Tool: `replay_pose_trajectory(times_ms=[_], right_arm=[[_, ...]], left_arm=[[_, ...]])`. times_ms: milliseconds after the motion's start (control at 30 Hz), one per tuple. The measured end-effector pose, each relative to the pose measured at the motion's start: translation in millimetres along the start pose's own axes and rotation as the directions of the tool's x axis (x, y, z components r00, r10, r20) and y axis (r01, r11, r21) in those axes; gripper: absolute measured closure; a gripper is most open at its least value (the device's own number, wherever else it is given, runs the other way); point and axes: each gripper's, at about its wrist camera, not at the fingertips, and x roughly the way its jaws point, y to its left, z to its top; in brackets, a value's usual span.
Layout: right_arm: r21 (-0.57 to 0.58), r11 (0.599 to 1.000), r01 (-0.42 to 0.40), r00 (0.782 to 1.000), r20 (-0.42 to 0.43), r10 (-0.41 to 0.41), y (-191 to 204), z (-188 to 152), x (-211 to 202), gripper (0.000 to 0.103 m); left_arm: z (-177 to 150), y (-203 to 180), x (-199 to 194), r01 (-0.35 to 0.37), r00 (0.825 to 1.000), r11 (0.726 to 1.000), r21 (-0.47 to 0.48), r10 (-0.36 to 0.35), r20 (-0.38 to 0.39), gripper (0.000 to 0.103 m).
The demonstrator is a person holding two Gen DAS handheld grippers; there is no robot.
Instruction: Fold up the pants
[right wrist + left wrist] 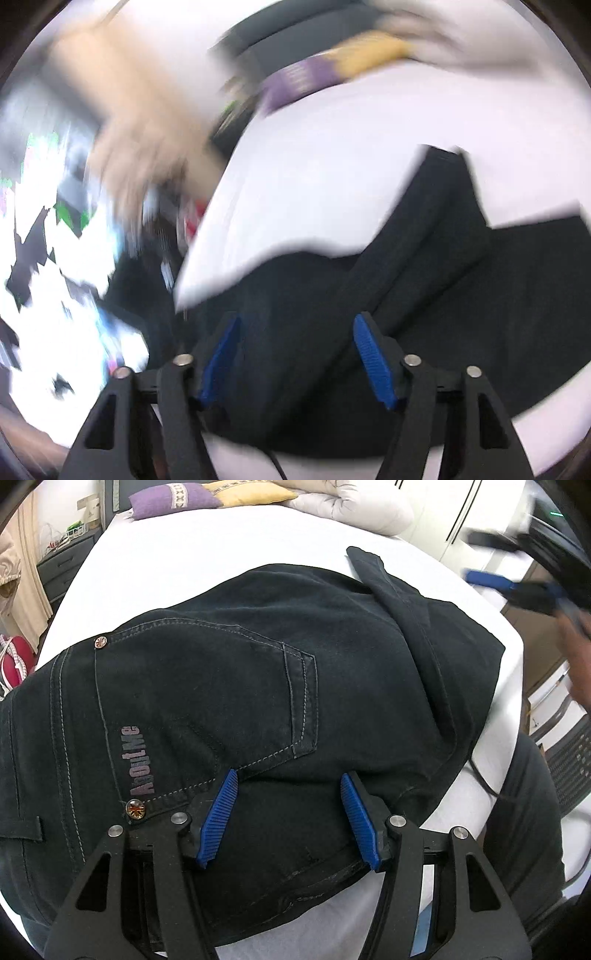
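The black pants lay on the white bed, near its front edge, with the seat and back pocket facing up and one leg already brought across the rest of the garment, its hem resting toward the far side. By the look of it the fold was partly done: the legs seemed stacked, yet the bundle was loose and uneven, so at least one more fold and some smoothing were probably left. The left gripper hovered over the cloth near the waistband, its jaws about half open with nothing pinched between them. The right gripper, badly blurred, stood above the folded leg with its jaws apart and empty as far as could be told. Beside the pocket, pale lettering read "AboutMe".
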Motion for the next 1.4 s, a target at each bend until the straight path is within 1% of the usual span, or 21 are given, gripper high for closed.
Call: replay_pose_trajectory(times_ms=[33, 67, 133, 233, 300, 400, 500, 600, 633, 700, 733, 767, 800, 933, 1067, 1100, 1167, 1200, 1267, 1300, 1400], right_arm=[[0.109, 0.993, -0.047, 0.999, 0.026, 0.044, -24.6, 16.2, 4.9, 0.041], [0.221, 0.971, -0.095, 0.995, 0.048, 0.086, -49.7, 30.4, 13.3, 0.044], [0.334, 0.934, -0.125, 0.992, 0.075, 0.106, -80.8, 46.0, 27.3, 0.044], [0.406, 0.908, -0.103, 0.993, 0.088, 0.073, -110.0, 67.0, 50.4, 0.044], [0.455, 0.884, -0.106, 0.994, 0.072, 0.083, -126.5, 78.0, 70.8, 0.044], [0.523, 0.851, -0.050, 0.999, 0.043, 0.032, -147.2, 86.4, 94.5, 0.044], [0.570, 0.819, -0.059, 0.998, 0.054, 0.034, -170.3, 93.7, 113.8, 0.045], [0.587, 0.804, -0.091, 0.995, 0.082, 0.053, -178.2, 101.4, 124.3, 0.052], [0.585, 0.805, -0.096, 0.995, 0.085, 0.056, -179.0, 105.3, 126.6, 0.058], [0.568, 0.819, -0.085, 0.996, 0.077, 0.050, -180.1, 114.3, 132.4, 0.074], [0.555, 0.829, -0.067, 0.997, 0.067, 0.036, -179.1, 114.7, 131.8, 0.094], [0.537, 0.842, -0.043, 0.998, 0.057, 0.014, -178.7, 117.1, 131.1, 0.098], [0.508, 0.861, -0.011, 0.998, 0.061, -0.024, -176.4, 116.6, 123.2, 0.098], [0.457, 0.889, -0.012, 0.984, 0.166, -0.072, -176.9, 107.5, 71.0, 0.098], [0.487, 0.873, -0.033, 0.944, 0.301, -0.133, -200.8, 81.9, -11.8, 0.099], [0.510, 0.859, -0.041, 0.926, 0.342, -0.159, -214.1, 65.8, -41.1, 0.099], [0.558, 0.829, -0.044, 0.904, 0.376, -0.205, -235.9, 41.1, -75.2, 0.099], [0.605, 0.795, -0.044, 0.889, 0.387, -0.246, -254.4, 19.2, -94.7, 0.099], [0.677, 0.734, -0.056, 0.883, 0.377, -0.280, -281.3, -11.4, -111.0, 0.098], [0.714, 0.696, -0.073, 0.888, 0.363, -0.280, -295.9, -31.3, -114.4, 0.098], [0.733, 0.672, -0.100, 0.886, 0.374, -0.276, -306.2, -58.5, -114.7, 0.097]], left_arm=[[1.1, -1.2, 1.6, 0.000, 1.000, 1.000, -0.002, 0.000, 0.000, 0.046], [1.0, -0.4, 0.6, 0.002, 1.000, 1.000, -0.004, -0.002, -0.001, 0.046], [-2.5, 3.8, -5.4, 0.006, 1.000, 1.000, -0.010, -0.006, -0.003, 0.046], [0.0, 5.8, -6.0, 0.012, 1.000, 1.000, -0.015, -0.013, -0.010, 0.047], [1.3, 8.1, -5.7, 0.018, 1.000, 1.000, -0.020, -0.018, -0.013, 0.047], [3.1, 8.6, -5.2, 0.021, 1.000, 0.999, -0.029, -0.022, -0.021, 0.047], [4.0, 8.8, -3.9, 0.022, 0.999, 0.999, -0.035, -0.023, -0.027, 0.047], [5.7, 7.5, -2.0, 0.022, 0.999, 0.999, -0.035, -0.023, -0.033, 0.047], [6.9, 7.3, -1.1, 0.022, 0.999, 0.999, -0.034, -0.023, -0.037, 0.046], [9.6, 7.1, -0.1, 0.019, 0.999, 0.999, -0.029, -0.021, -0.043, 0.046], [10.1, 7.1, 0.4, 0.018, 0.999, 0.999, -0.027, -0.019, -0.045, 0.046], [10.6, 6.7, 0.9, 0.016, 0.999, 1.000, -0.025, -0.018, -0.048, 0.046], [11.2, 6.1, 1.2, 0.015, 0.999, 1.000, -0.023, -0.016, -0.051, 0.046], [15.1, 1.1, 3.3, 0.007, 0.998, 1.000, -0.016, -0.008, -0.056, 0.046], [16.8, -2.4, 4.7, 0.000, 0.998, 1.000, -0.009, -0.001, -0.057, 0.046], [16.8, -5.0, 4.9, -0.001, 0.998, 1.000, -0.011, 0.000, -0.057, 0.046], [18.3, -7.2, 5.8, -0.004, 0.998, 1.000, -0.013, 0.003, -0.057, 0.046], [19.0, -8.0, 6.1, -0.006, 0.998, 1.000, -0.012, 0.005, -0.058, 0.046], [20.1, -9.5, 6.4, -0.009, 0.998, 1.000, -0.013, 0.008, -0.059, 0.046], [20.4, -10.8, 6.3, -0.012, 0.998, 1.000, -0.011, 0.011, -0.061, 0.046], [23.4, -14.6, 8.4, -0.022, 0.998, 1.000, -0.011, 0.021, -0.067, 0.046]])
